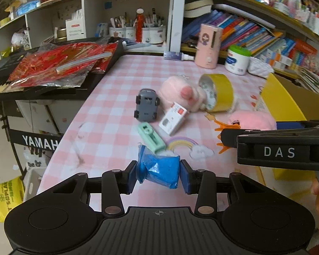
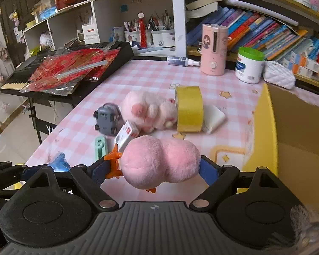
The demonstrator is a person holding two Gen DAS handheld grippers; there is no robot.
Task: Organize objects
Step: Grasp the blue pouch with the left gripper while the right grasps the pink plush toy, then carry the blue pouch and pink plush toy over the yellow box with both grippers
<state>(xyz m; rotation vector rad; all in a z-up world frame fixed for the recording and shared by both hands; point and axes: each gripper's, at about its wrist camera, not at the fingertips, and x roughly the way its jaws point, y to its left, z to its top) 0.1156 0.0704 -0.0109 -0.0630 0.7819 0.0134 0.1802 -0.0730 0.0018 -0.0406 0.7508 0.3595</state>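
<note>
Both hands are loaded here: the left gripper (image 1: 158, 175) has its jaws clamped on a crumpled blue packet (image 1: 158, 172), pads pressing its two sides and the packet held clear of the pink checked tablecloth (image 1: 108, 110), while the right gripper (image 2: 157, 167) has its jaws set wide and closed on a pink plush toy (image 2: 159, 162) with orange feet, which bulges up between the pads. So this reads as the carry step, two items picked and neither yet put away. Just ahead of the blue packet, a mint green clip (image 1: 152, 137) lies flat on the cloth, then a small white box (image 1: 173, 119), a grey toy car (image 1: 146, 105) flipped on its roof, a second pink plush (image 1: 180, 93) and a roll of yellow tape (image 1: 220, 92) standing on edge against it. Further back stand a pink cylinder (image 1: 208, 45) and a green-lidded tub (image 1: 238, 59). To the right, a cardboard box (image 2: 297, 127) with a yellow edge sits open at the table's side, and that looks like the likely home for this load. The next move, I'd say, calls for swinging the plush right over that rim before letting go, the left hand following with the packet and keeping out of the other's way.
</note>
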